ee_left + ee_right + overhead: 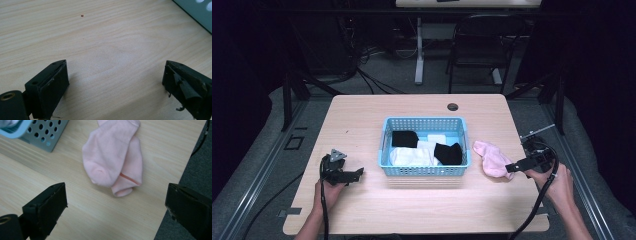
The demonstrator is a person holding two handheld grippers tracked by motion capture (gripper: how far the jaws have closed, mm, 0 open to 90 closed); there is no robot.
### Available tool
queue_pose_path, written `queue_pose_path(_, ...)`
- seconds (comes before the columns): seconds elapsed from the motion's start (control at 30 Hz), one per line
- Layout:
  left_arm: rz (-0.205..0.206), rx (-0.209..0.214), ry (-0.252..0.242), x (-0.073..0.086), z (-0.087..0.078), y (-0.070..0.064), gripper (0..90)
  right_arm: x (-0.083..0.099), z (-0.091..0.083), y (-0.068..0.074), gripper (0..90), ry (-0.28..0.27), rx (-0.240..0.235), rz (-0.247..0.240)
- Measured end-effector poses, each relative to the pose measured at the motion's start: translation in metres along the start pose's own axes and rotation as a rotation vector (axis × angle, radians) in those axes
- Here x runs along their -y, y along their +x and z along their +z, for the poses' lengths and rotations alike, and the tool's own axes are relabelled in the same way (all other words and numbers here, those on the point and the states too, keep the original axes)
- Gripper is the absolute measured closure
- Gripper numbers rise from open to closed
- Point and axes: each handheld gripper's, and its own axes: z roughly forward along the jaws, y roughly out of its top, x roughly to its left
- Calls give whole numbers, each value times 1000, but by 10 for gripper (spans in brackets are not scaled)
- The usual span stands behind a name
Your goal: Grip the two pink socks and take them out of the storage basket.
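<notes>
Lower frame, right tool [116, 202] hangs spread wide before the pink socks [113, 161] at centre on the desk [75, 220]; best straddle both layers. Left tool [115, 82] released. Upper left: blue basket [42, 135].

- Light wooden counter [362, 125], pale grain, rectangular, with a small dark round hole [452, 106] near its far edge and a tiny brown speck [82, 15] on the surface.
- Dark metal folding chair [482, 45] on the floor beyond the counter, beside the white leg of a second desk [419, 55].
- Bundle of black cables [362, 65] trailing over the grey floor behind the counter's far left corner.
- Grey carpeted floor [257, 165] around the counter, dark frame rails along both sides.
</notes>
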Motion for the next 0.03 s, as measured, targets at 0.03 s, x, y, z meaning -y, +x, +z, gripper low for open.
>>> queue_pose_path(0.03, -1, 0, 0, 0, 0, 0, 65, 1, 1, -2, 34, 3, 1, 0)
